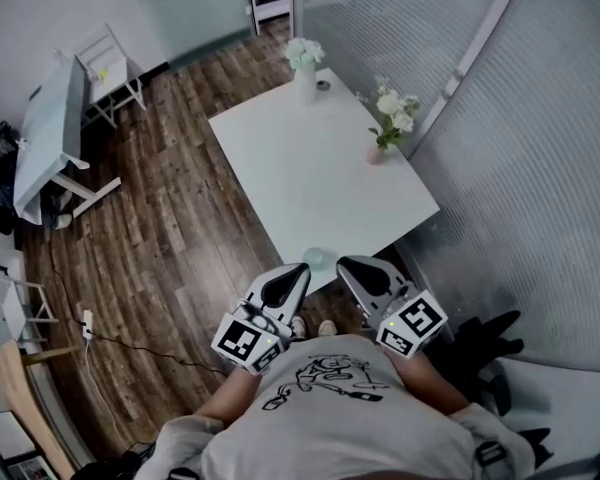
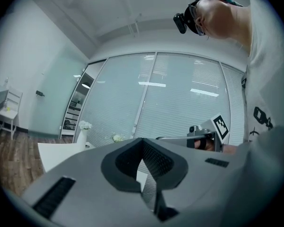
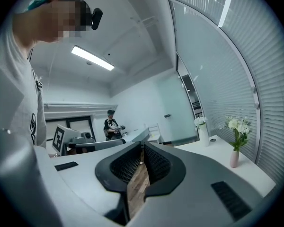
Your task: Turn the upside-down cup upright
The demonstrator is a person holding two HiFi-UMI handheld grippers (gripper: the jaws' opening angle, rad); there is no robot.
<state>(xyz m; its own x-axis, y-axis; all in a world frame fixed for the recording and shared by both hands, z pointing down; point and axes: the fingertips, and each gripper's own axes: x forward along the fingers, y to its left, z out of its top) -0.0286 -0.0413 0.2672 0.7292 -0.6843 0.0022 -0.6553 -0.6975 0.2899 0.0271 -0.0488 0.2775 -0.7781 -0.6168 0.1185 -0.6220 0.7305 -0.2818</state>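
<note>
A small pale bluish cup [image 1: 318, 258] stands at the near edge of the white table [image 1: 310, 178]; which way up it is I cannot tell. Both grippers are held close to the person's chest, above and just short of that edge. The left gripper [image 1: 301, 269] points at the cup from the left and the right gripper [image 1: 345, 264] from the right. In the left gripper view its jaws [image 2: 142, 143] are shut on nothing. In the right gripper view the right gripper [image 3: 142, 149] is shut too, with only floor showing past the slit. The cup is hidden in both gripper views.
A white vase of white flowers [image 1: 305, 68] and a small round object [image 1: 323, 85] stand at the table's far end. A pink vase with flowers [image 1: 378, 154] stands at its right edge. A glass wall with blinds [image 1: 540, 118] runs along the right. A second table [image 1: 50, 133] and chair [image 1: 110, 68] stand at left.
</note>
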